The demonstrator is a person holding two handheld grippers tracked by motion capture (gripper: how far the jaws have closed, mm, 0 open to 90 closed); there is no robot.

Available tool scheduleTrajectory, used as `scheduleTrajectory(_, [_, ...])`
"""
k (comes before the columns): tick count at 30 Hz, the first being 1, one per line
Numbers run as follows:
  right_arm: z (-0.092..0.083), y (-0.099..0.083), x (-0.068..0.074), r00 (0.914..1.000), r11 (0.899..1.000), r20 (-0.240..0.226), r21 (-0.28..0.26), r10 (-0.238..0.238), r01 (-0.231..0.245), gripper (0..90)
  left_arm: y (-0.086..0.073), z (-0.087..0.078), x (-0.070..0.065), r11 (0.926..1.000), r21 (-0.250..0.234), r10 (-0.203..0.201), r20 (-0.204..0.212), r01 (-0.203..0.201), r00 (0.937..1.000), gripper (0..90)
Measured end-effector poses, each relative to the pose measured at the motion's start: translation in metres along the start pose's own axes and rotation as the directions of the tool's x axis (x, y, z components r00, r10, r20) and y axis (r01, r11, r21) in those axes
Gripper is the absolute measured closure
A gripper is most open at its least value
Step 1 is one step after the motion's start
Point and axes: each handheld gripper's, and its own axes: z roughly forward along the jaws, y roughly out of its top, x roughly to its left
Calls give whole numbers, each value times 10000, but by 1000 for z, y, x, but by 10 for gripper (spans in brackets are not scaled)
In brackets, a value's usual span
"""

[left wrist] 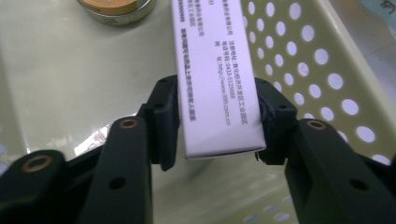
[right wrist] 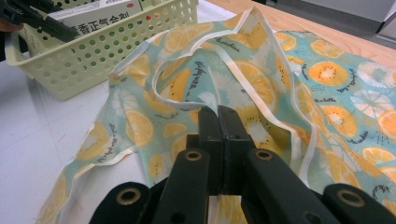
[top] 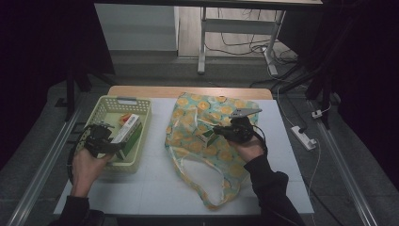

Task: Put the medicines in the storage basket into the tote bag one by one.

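Observation:
A pale green perforated basket (top: 107,104) stands at the table's left. In it lies a long white box (top: 127,130) with printed text (left wrist: 212,70). My left gripper (top: 117,147) reaches into the basket, and its two pads press on the box's long sides near its end (left wrist: 217,122). A teal cloth bag with an orange-slice print (top: 197,117) is spread over the middle of the table. My right gripper (top: 217,131) rests on it, jaws shut together, with the bag's cream-edged rim (right wrist: 261,79) pinched at the tips (right wrist: 218,113).
A round tin (left wrist: 114,7) lies deeper in the basket. Bare white tabletop (top: 155,179) stretches between basket and bag. Beyond the wooden far edge (top: 188,92) stand a metal table frame (top: 202,47) and cables. A power strip (top: 303,137) lies on the floor at right.

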Motion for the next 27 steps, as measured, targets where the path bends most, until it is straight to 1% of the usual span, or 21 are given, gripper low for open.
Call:
scheduleTrajectory(2, [0, 0, 0, 10000, 10000, -3, -6, -1, 1, 893, 0, 0, 0, 10000, -10, -79, -78, 79, 9999, 600])
scheduleTrajectory(7, [0, 0, 0, 10000, 10000, 4, -21, 4, -4, 893, 0, -2, 1, 9997, -133, -215, 3, 215, 9998, 611])
scheduleTrajectory(10, [-1, 1, 0, 10000, 10000, 23, -32, -24, 24, 892, 0, -6, 2, 9995, -287, -104, 141, 108, 9998, 614])
scheduleTrajectory(11, [-1, 1, 0, 10000, 10000, 25, -41, -22, 22, 892, 0, -8, 2, 9992, -395, 51, 187, -44, 9998, 614])
scheduleTrajectory(13, [-1, 1, 0, 10000, 10000, 28, -43, -27, 27, 893, 1, -13, 1, 9981, -569, 247, 118, -240, 9996, 614])
scheduleTrajectory(14, [-1, 1, 0, 10000, 10000, 30, -45, -29, 29, 893, 1, -16, 1, 9972, -655, 371, 48, -367, 9993, 614])
scheduleTrajectory(16, [-1, 1, 1, 10000, 10000, 26, -39, -31, 31, 893, 1, -21, 1, 9950, -891, 453, -81, -459, 9989, 614])
scheduleTrajectory(17, [-1, 1, 1, 10000, 10000, 29, -42, -32, 32, 893, 1, -24, 1, 9938, -956, 553, -111, -561, 9984, 614])
scheduleTrajectory(19, [-1, 1, 1, 10000, 10000, 29, -51, -32, 32, 892, 1, -29, 2, 9916, -1121, 632, -132, -643, 9979, 615])
scheduleTrajectory(24, [-1, 1, 1, 10000, 10000, 32, -50, -24, 24, 893, 0, -40, 3, 9854, -1584, 658, 171, -623, 9977, 614])
scheduleTrajectory(27, [-1, 1, 1, 10000, 10000, 52, -65, -30, 30, 893, 0, -45, 3, 9793, -1941, 644, 327, -569, 9974, 615])
